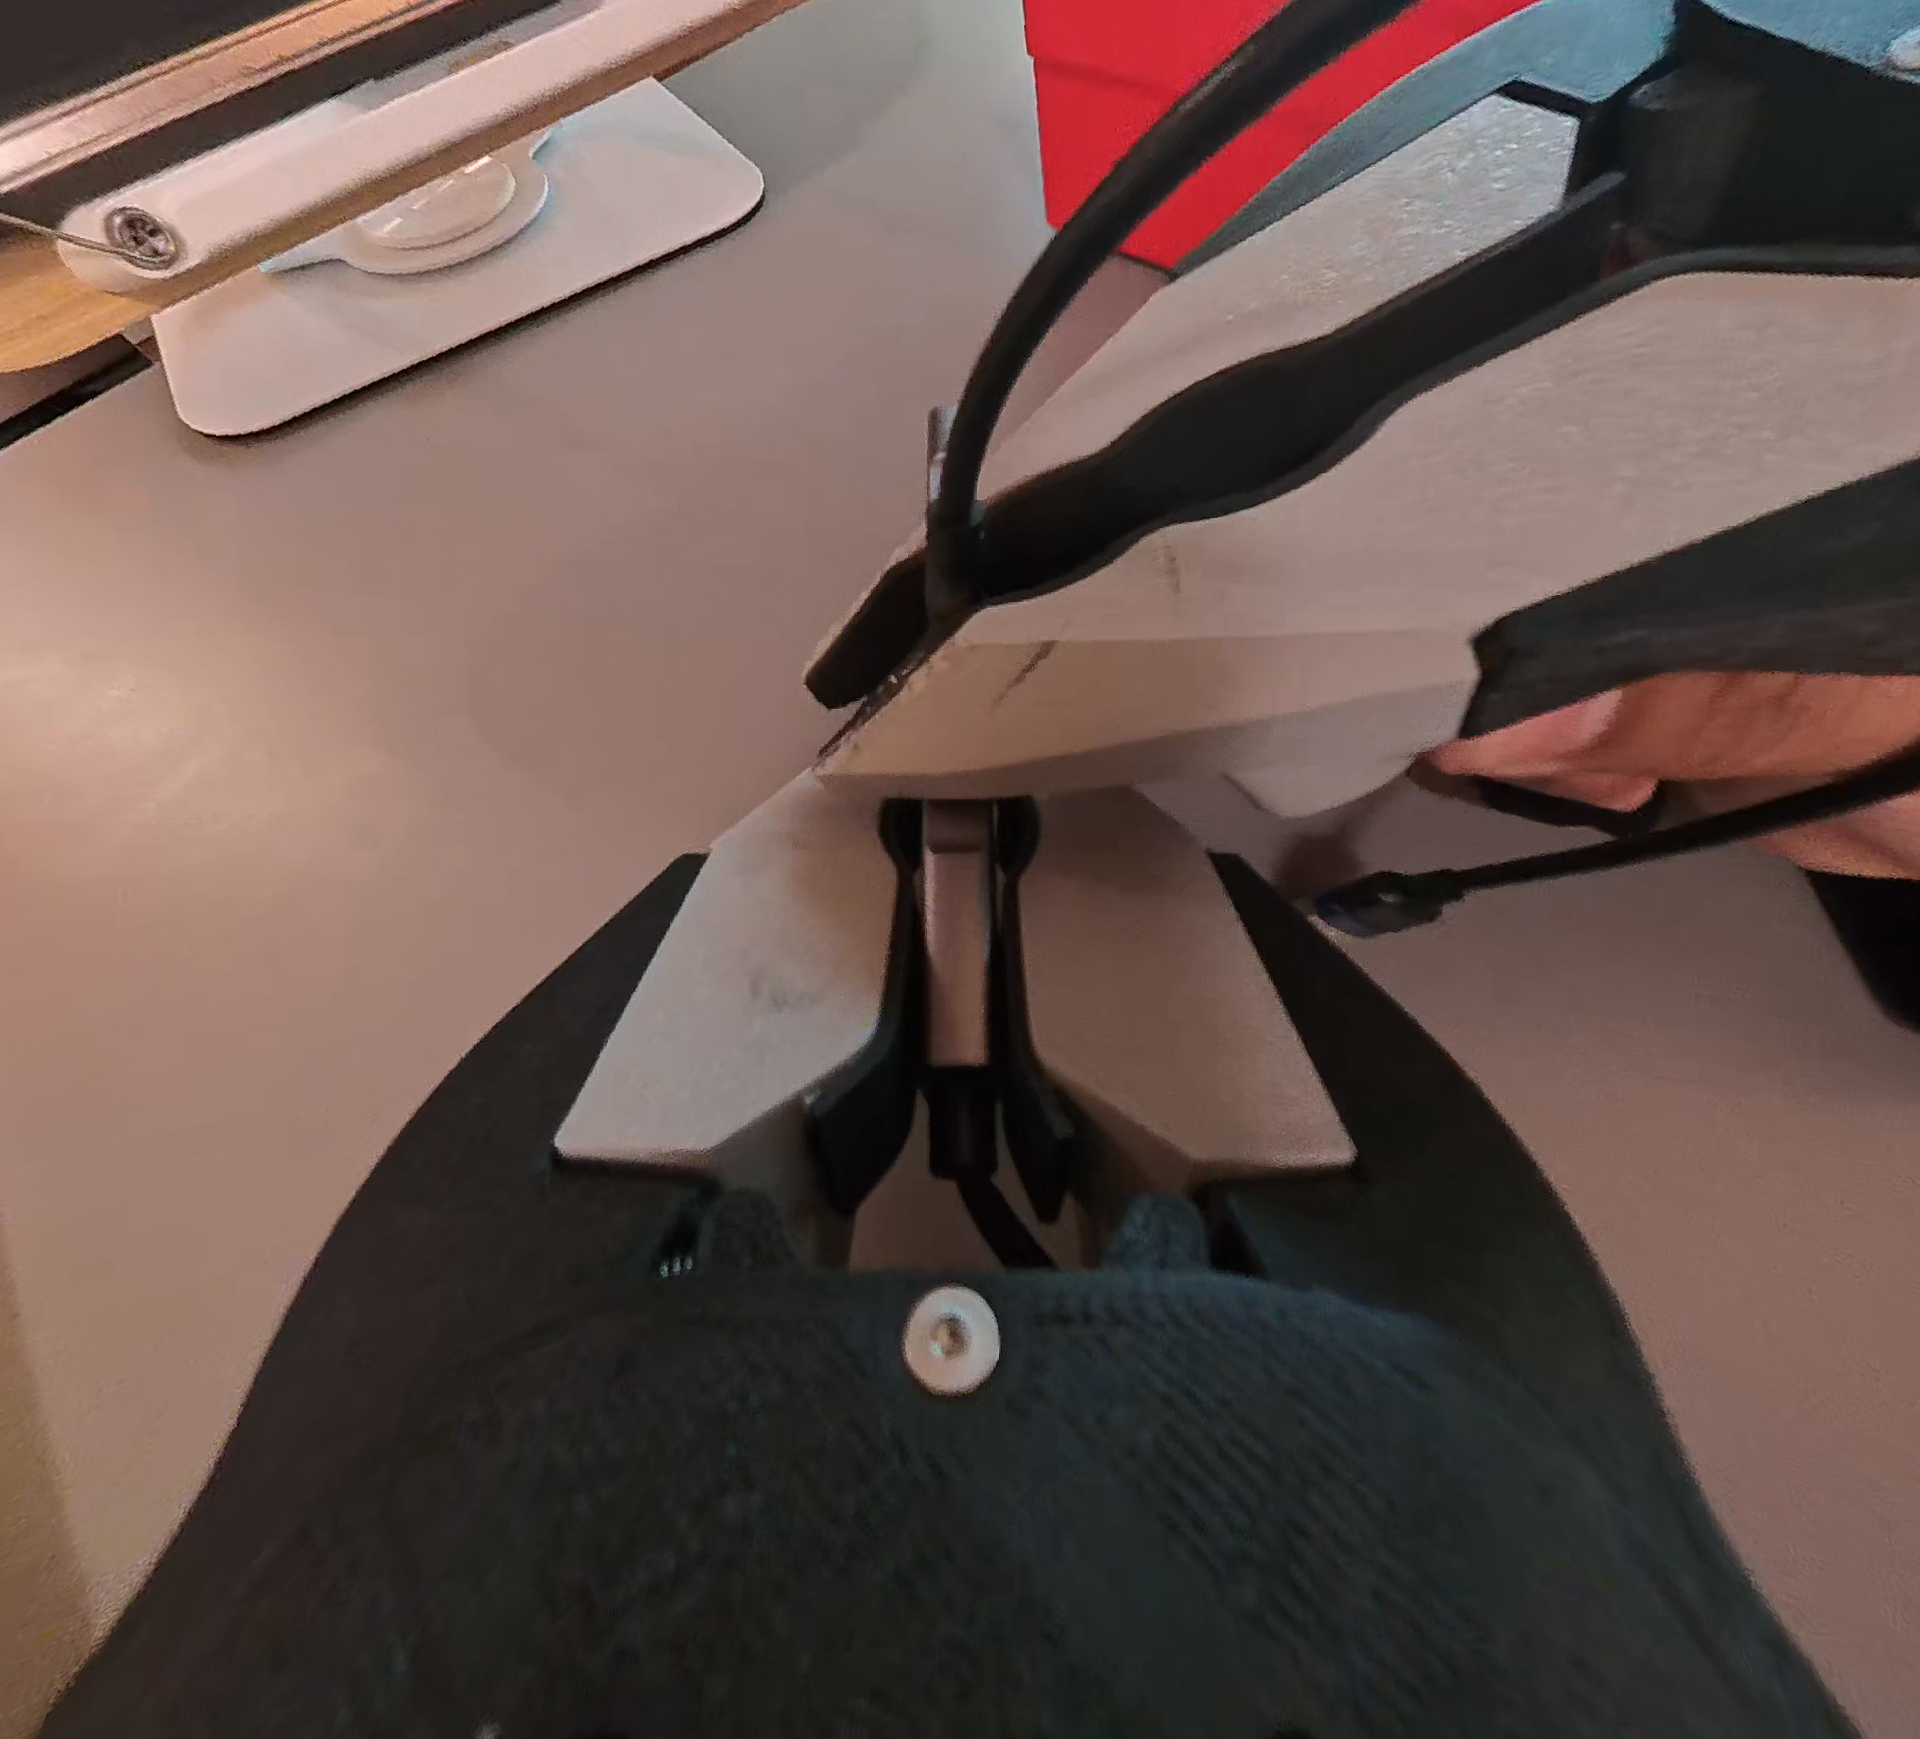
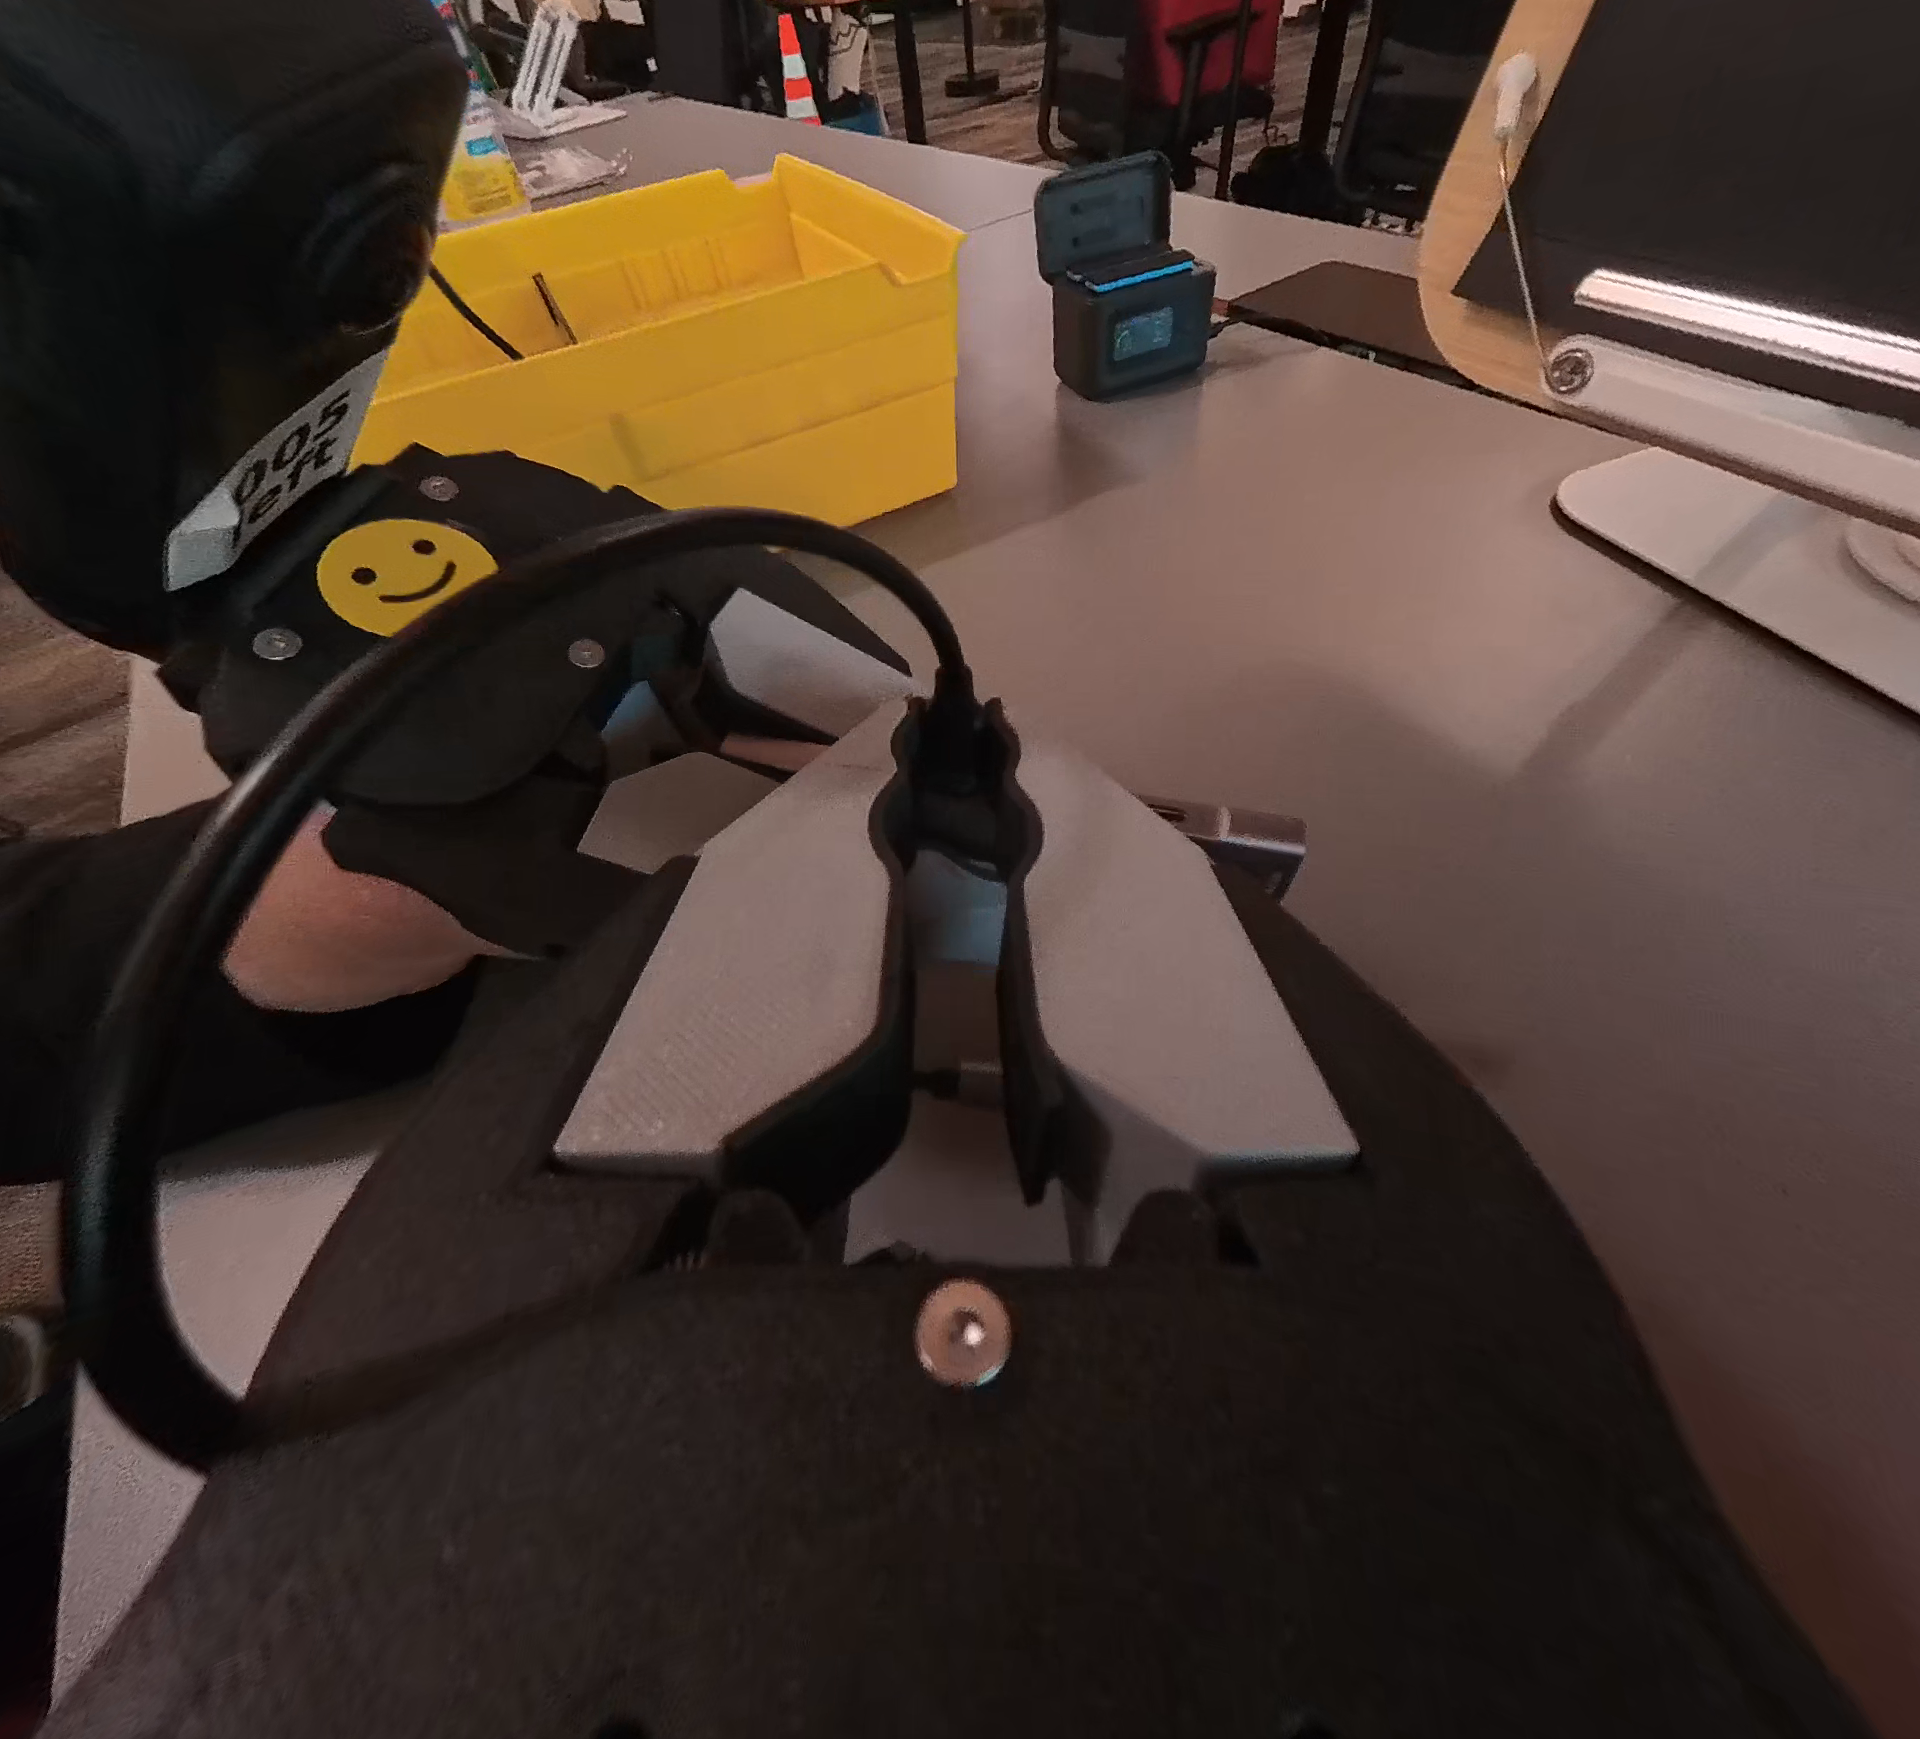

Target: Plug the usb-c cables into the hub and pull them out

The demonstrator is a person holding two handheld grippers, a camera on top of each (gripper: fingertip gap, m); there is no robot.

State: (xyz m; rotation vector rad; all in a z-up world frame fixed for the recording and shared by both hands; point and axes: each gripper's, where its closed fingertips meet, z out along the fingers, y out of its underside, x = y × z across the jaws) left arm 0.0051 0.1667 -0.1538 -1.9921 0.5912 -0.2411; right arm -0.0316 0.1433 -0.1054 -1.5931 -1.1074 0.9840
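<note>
L claw [image 1: 958, 941] clamped on slim grey hub [image 1: 954, 962], held above worktop [image 1: 416, 754]. R claw [image 2: 956, 785] pinches stiff USB-C plug [image 2: 951, 733] w/ springy cable; hub light, slippery metal, grip flat sides.

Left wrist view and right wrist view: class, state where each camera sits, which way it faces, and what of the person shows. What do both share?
Left wrist view: on the left gripper, facing forward across the grey table; it grips the hub; a hand shows.
Right wrist view: on the right gripper, facing the yellow bin; it pinches the usb-c cable; a forearm shows.
Shared: both grippers, cable, hub, table, monitor stand.
</note>
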